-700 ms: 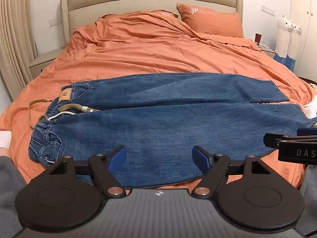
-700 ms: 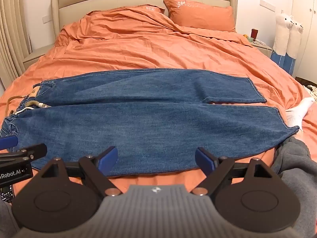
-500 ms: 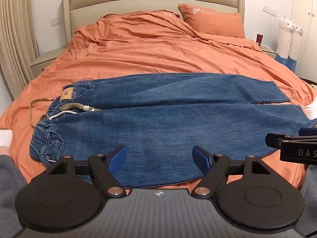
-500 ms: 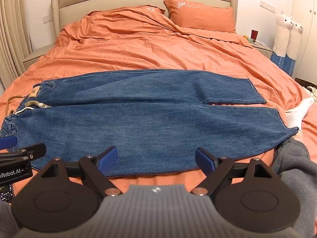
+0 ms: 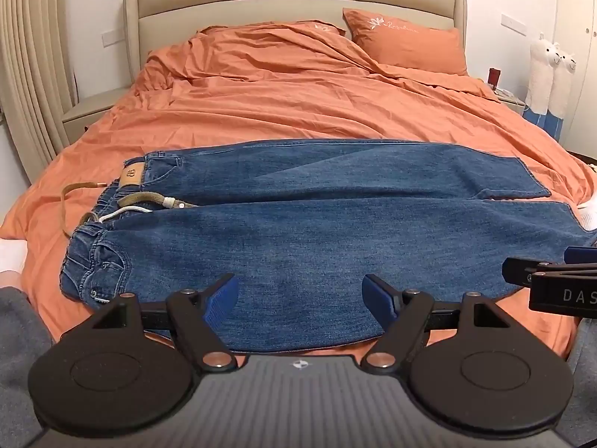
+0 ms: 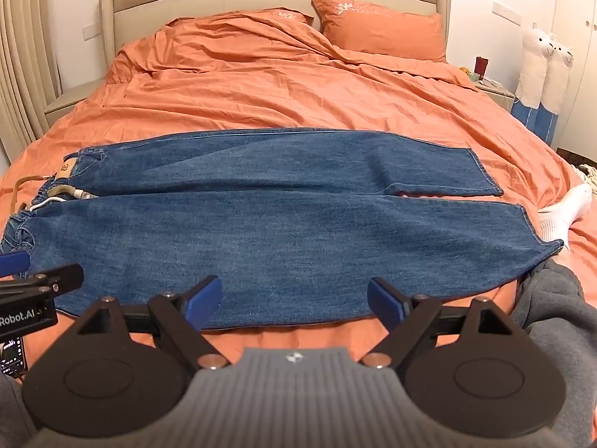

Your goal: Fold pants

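Basically no change vs earlier: pants [image 5: 317, 231] flat across bed [image 5: 298, 104] near foot edge; left claw [image 5: 300, 295] & right claw [image 6: 294, 296] both wide open, holding nothing.

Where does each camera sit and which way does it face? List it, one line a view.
Left wrist: behind the open left gripper, facing the headboard over the jeans; the right gripper shows at right.
Right wrist: behind the open right gripper, same heading, hem end of jeans; the left gripper shows at left.
Shared: jeans, orange bed, pillow.
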`<state>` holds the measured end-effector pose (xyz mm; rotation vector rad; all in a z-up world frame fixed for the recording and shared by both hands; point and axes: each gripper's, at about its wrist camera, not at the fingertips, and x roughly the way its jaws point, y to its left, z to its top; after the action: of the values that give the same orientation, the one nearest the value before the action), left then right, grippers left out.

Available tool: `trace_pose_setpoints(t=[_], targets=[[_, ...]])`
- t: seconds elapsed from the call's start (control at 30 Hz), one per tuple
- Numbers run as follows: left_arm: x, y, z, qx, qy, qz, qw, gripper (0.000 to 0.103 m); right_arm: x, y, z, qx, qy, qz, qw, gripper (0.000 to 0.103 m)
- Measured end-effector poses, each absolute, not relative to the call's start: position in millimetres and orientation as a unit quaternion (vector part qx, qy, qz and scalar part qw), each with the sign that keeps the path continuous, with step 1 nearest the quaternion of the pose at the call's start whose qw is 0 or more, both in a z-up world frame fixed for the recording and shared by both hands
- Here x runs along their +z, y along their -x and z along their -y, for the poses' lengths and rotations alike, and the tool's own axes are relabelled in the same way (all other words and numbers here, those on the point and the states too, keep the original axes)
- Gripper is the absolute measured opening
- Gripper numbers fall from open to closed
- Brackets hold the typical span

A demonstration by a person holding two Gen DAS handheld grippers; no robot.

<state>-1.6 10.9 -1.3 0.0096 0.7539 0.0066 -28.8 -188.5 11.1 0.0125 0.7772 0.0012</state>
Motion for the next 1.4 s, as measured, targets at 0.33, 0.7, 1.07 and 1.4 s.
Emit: trace_pose_setpoints(t=[0.33,0.7,1.07,1.4], targets=[[0.5,2.7,-10.7,0.004,-0.005,-0.366,0.931,0.088,12.3,29.7,188.0,0.002,-0.006,-0.380,0.925,0.082],[3.2,4.5,-11.3,0.005,-0.003,-0.365,0.931,0.088,12.3,30.1,186.3,0.005,-0.004,-0.381,0.925,0.082],[3.5,5.0,-11.7,0.006,-0.002,-0.364,0.931,0.088,12.4,31.3,184.8,0.005,-0.004,-0.381,0.925,0.082],[3.6,5.2,-11.2,0.006,-0.002,-0.364,0.931,0.088,13.8,32.4,182.1,0.008,-0.004,-0.381,0.925,0.082]])
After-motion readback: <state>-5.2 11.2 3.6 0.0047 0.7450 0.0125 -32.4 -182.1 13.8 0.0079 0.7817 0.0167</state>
